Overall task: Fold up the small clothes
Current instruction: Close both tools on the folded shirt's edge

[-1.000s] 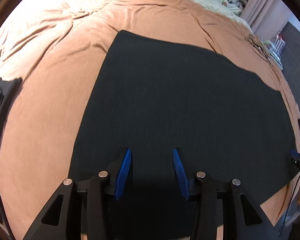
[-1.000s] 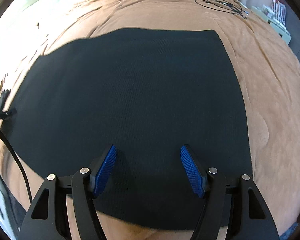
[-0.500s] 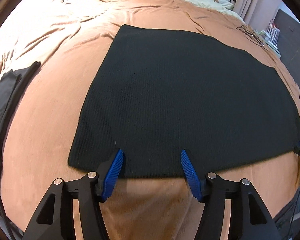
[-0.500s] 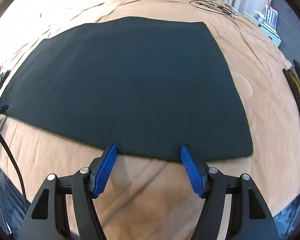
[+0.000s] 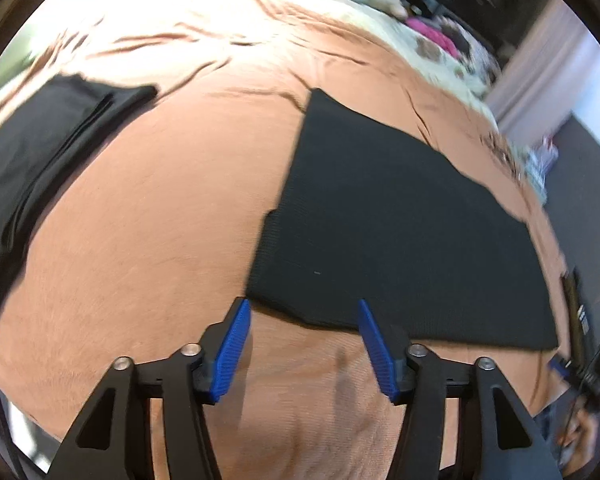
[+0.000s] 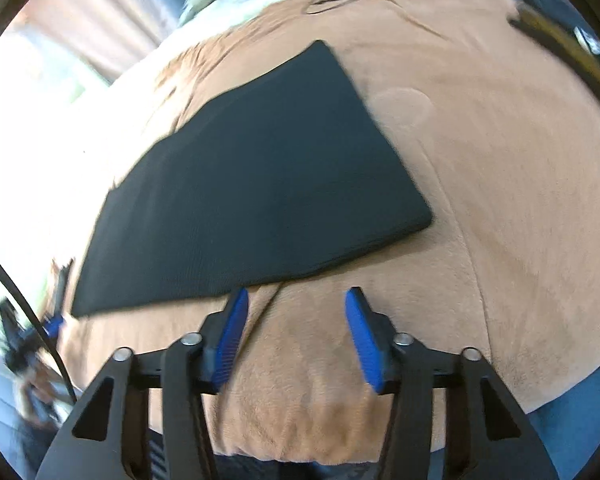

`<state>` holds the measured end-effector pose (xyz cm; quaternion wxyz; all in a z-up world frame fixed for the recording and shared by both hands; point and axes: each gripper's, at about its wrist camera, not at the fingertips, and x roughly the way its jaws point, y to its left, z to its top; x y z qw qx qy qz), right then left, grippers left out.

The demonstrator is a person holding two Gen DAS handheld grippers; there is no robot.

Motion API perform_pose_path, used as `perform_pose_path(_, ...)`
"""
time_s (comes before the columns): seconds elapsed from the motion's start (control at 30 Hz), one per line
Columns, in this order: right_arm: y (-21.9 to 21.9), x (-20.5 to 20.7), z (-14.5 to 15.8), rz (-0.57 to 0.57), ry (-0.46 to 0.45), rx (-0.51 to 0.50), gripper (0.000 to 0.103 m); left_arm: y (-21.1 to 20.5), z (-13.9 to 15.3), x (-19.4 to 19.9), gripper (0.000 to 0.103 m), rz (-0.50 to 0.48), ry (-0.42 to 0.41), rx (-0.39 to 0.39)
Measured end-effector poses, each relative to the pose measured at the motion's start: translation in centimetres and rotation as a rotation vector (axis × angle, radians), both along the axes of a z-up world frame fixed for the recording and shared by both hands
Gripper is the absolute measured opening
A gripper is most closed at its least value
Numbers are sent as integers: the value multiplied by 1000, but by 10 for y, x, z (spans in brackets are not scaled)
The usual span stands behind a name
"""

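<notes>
The black cloth (image 5: 400, 240) lies flat on the bed (image 5: 160, 240), folded into a layered panel with its near edge facing both grippers. The left gripper (image 5: 304, 320) hangs wide open and empty, its tips at the cloth's near-left corner. The right gripper (image 6: 296, 312) is likewise spread and empty, just short of the near edge, well placed to pinch it for another fold. A second dark pile (image 5: 40, 168) sits apart at left, probably finished pieces.

Two black garments (image 5: 400, 232) (image 5: 40, 160); one blanket (image 5: 160, 240).
</notes>
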<state>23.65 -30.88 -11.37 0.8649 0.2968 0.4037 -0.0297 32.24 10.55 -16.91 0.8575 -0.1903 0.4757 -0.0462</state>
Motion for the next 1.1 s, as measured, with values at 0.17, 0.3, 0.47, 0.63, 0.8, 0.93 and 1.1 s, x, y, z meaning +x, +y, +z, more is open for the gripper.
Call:
perform_pose_path(0.17,-25,-21,-16,-64,-43,124,38,24,-16,-1,53,71,25,-118)
perform_pose_path(0.3,-37,-26,-30,-99,-65,209,35,22,-28,5,53,76,39,-165)
perform_pose_path(0.47,-48,-21,-45,-116,-98,257,35,21,-35,11,53,77,30,-226)
perform_pose_path(0.63,-52,-19,-54,-136,-133,278,33,27,-38,14,52,75,-12,-292)
perform_pose_path(0.8,-53,-20,-62,-161,-188,307,33,30,-43,8,48,67,-49,-436)
perform_pose_path(0.93,-51,-24,-67,-168,-247,315,33,25,-41,7,48,62,-39,-450)
perform_pose_path(1.1,-44,-24,-80,-168,-234,286,33,20,-36,6,48,53,-40,-417)
